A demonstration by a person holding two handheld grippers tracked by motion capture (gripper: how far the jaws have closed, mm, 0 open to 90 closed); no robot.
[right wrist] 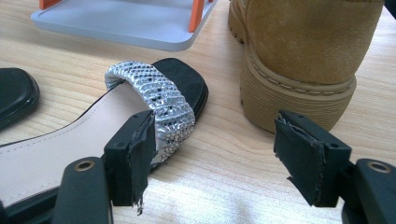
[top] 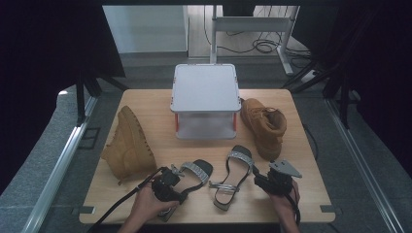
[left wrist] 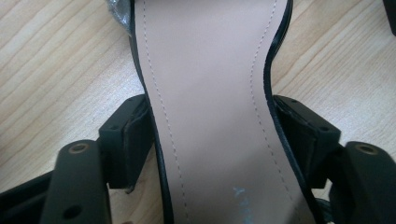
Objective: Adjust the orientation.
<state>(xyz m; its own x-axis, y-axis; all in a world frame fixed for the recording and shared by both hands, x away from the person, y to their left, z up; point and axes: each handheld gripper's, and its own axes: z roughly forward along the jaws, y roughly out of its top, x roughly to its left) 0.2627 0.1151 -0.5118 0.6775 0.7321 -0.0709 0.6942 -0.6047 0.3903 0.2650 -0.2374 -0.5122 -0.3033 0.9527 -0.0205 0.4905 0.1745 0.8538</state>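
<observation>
Our left gripper [left wrist: 212,140] straddles the left sandal [left wrist: 210,93], jaws wide, pads just beside its edges; our right gripper [right wrist: 212,154] gapes empty.

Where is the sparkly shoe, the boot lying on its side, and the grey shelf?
Left sandal [top: 197,171], high view, on its silver strap.
Tipped boot [top: 127,145], high view, on its tan side.
Grey shelf [top: 205,87], high view, on its top board.

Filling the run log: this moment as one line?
left gripper: open, astride left sandal | right gripper: open, beside right sandal | boots untouched
</observation>
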